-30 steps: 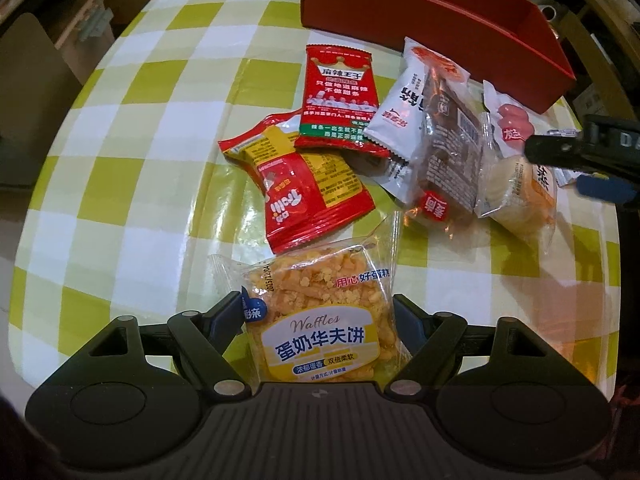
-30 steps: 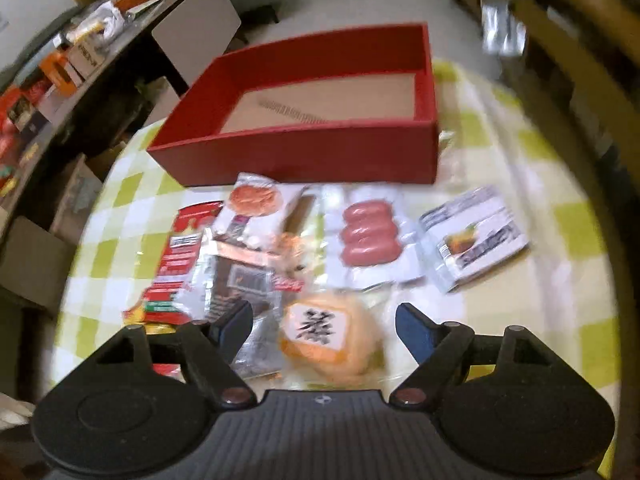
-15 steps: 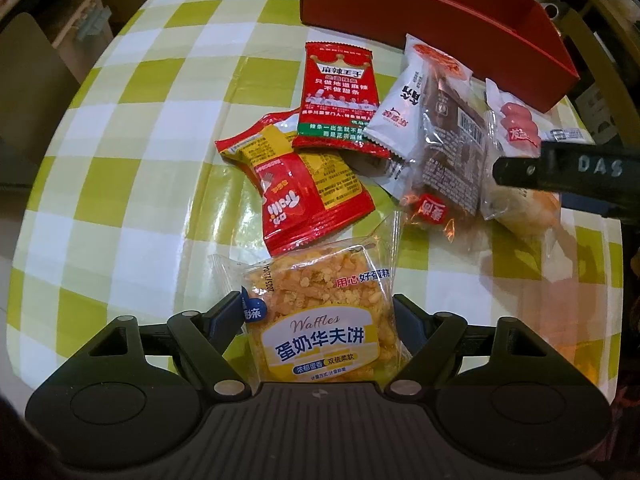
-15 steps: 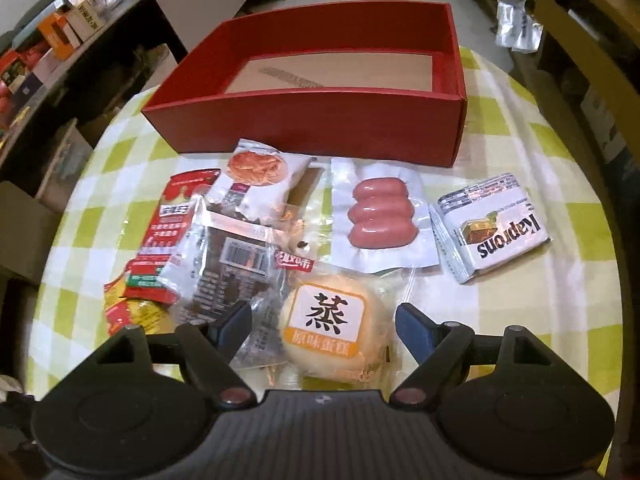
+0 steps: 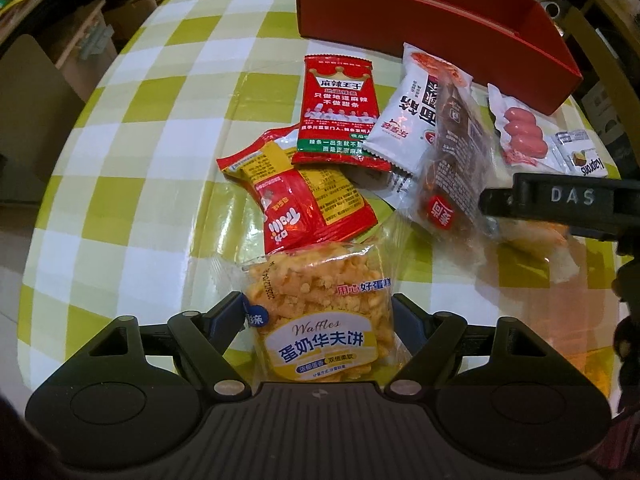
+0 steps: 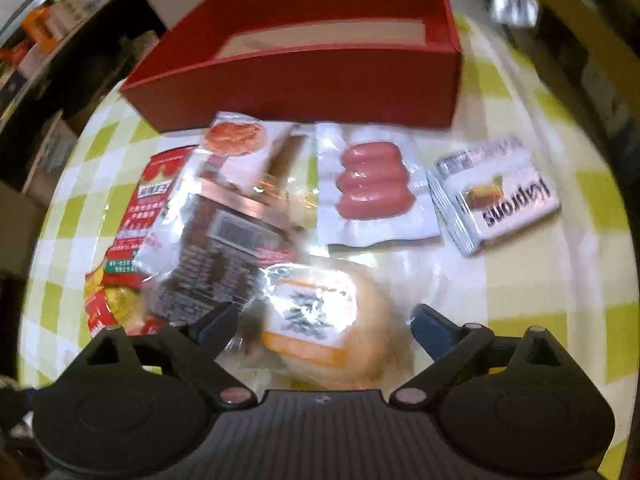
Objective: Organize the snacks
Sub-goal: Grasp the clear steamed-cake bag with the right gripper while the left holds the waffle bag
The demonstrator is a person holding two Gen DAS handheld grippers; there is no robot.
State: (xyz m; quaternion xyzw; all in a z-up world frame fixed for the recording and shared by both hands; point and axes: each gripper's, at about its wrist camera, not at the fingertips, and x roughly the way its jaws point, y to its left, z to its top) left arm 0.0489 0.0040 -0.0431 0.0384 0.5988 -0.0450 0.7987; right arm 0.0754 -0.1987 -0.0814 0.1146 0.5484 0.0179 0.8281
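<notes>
Snacks lie scattered on the green-and-white checked counter (image 5: pixel 132 128), none of them in the red box (image 6: pixel 320 64) that stands beyond both tongs. Left tongs (image 5: pixel 320 316) point steeply down at a clear waffle packet (image 5: pixel 320 320) with a yellow label; the packet sits between the two blue pads, which reach the edges of its wrapper, though a firm clamp cannot be made out. Just beyond that packet lies a red and yellow Trolli bag (image 5: pixel 296 208), partly under a red spicy-strip packet (image 5: pixel 340 108). Off to the right of the left tongs are a white noodle-snack pouch (image 5: pixel 404 120) and a clear pouch of dark brown snack (image 5: pixel 452 168). Right tongs (image 6: pixel 324 328) hang over a round steamed bun in clear wrap (image 6: pixel 324 320); their jaws have just been opening and stand wide apart, the bun between them with a gap on each side. Beyond the bun sits a sealed pack of three pink sausages (image 6: pixel 374 188), and right of it a silver Kaprons wafer pack (image 6: pixel 496 196). The right-wrist view is blurred
</notes>
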